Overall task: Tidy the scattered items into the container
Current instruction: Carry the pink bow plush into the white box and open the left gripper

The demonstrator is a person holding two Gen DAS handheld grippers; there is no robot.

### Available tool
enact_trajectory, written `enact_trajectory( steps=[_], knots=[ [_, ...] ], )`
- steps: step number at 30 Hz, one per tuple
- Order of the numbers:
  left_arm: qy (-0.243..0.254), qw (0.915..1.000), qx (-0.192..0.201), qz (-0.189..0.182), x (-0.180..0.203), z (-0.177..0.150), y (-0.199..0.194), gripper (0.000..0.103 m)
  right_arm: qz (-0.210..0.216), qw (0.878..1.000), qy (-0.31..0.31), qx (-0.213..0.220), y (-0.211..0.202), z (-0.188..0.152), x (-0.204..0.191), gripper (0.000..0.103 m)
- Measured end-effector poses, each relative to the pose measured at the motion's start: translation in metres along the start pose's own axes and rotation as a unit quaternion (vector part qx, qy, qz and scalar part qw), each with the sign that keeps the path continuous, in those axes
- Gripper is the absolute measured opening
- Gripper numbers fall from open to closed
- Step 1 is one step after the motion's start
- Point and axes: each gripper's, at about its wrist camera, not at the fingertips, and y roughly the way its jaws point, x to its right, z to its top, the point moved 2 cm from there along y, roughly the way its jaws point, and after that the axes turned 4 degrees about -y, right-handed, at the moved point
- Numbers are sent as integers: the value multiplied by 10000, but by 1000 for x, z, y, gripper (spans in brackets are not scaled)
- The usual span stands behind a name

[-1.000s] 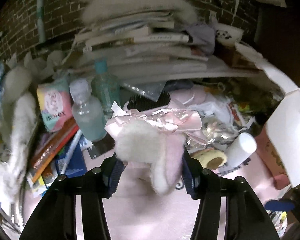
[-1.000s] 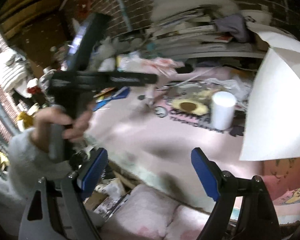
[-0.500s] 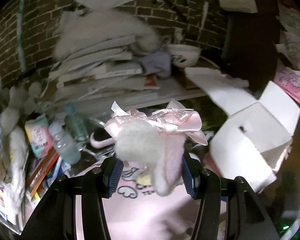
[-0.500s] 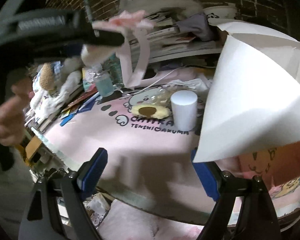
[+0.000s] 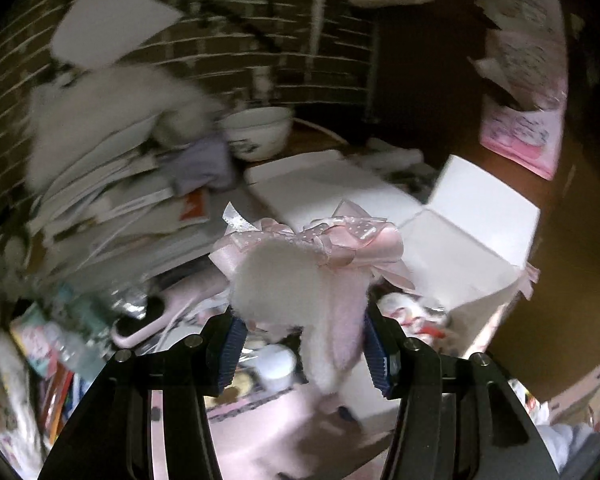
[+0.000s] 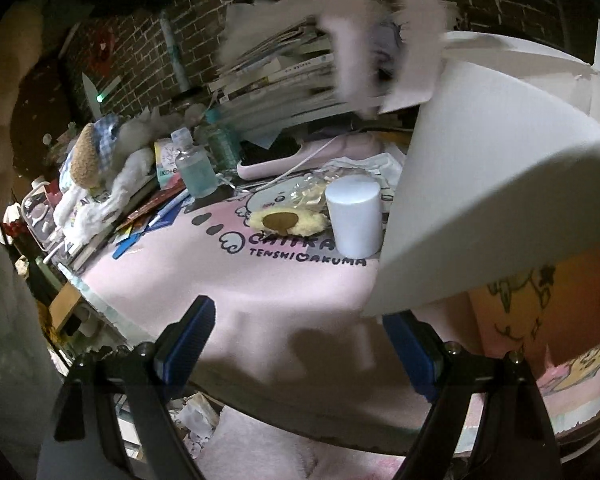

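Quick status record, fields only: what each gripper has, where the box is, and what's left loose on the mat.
left gripper: shut on fluffy bow headband, held in the air
right gripper: open, empty, low over the near edge of the pink mat
white box: flaps open, right of the mat, close to the right gripper
headband position: up near the box flaps, not inside yet
loose on mat: white cylinder, yellow plush piece, clear bottle, pink hairbrush
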Motion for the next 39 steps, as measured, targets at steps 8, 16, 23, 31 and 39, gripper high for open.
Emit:
enact_trajectory(
  steps=[8,16,23,31,39],
  knots=[
    [425,9964,-513,-523,42,18,22,48,103,9999,16,55,-4,-2,-1,84],
    [787,9883,-1084,-733,74,31,47,48,173,9998,54,77,-6,-2,-1,84],
    [1036,9801,-1545,-685,96,30,73,48,232,9996,119,137,-8,-4,0,84],
    [1212,9719,-1868,-761,108,23,90,51,347,9987,290,212,-9,-9,3,84],
    [1115,9775,-1598,-813,97,30,71,77,369,9986,304,234,-11,-9,3,84]
  ],
)
